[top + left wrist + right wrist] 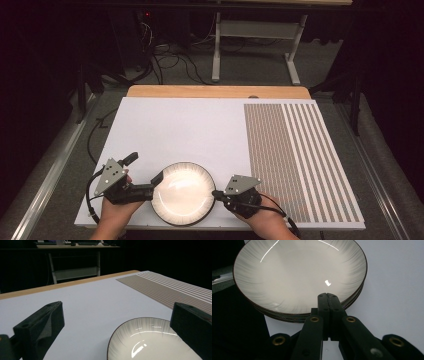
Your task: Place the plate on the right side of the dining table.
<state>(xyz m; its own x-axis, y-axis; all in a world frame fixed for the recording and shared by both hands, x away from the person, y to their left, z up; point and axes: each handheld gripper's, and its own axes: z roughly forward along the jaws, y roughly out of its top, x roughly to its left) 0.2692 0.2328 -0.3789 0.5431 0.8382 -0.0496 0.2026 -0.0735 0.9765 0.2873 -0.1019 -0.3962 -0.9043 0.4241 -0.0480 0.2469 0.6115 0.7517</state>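
The stack of plates is flanked by both grippers: the left gripper, jaws spread wide, and the right gripper, jaws closed at its rim.

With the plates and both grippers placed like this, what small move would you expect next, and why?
Probably the left hand-held gripper closes on the near rim of the stack of plates. Its jaws stand open astride that rim, while the right hand-held gripper is shut, its tips at the rim on the opposite side, seemingly steadying the stack on the white board.
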